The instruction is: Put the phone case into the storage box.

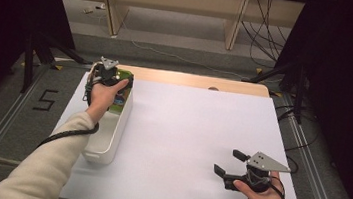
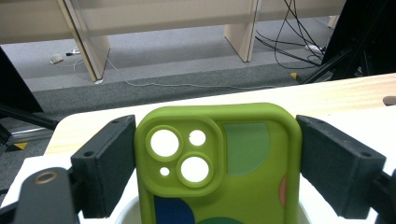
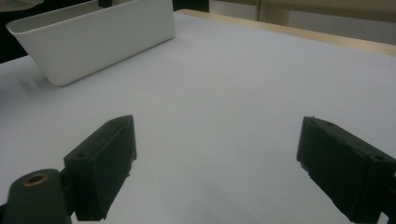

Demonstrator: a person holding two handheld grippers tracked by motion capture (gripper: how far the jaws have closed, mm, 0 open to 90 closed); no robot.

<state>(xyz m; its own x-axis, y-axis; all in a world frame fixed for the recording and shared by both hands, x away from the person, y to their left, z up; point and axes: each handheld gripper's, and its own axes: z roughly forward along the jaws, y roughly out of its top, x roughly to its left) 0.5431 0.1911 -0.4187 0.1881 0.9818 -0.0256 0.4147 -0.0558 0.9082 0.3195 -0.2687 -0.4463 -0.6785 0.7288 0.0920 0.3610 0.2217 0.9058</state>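
The green phone case (image 2: 217, 163) is lime silicone with a raised camera block of round cut-outs and patches of blue, darker green and pale orange on its back. It stands upright between the pads of the left gripper (image 2: 217, 158), clamped on both long edges, above the far end of the white bin (image 1: 108, 133) at the table's (image 1: 196, 132) left side. Its lower half is cut off by the frame edge. The right gripper (image 1: 230, 163) rests on the white table with jaws spread wide, gripping nothing.
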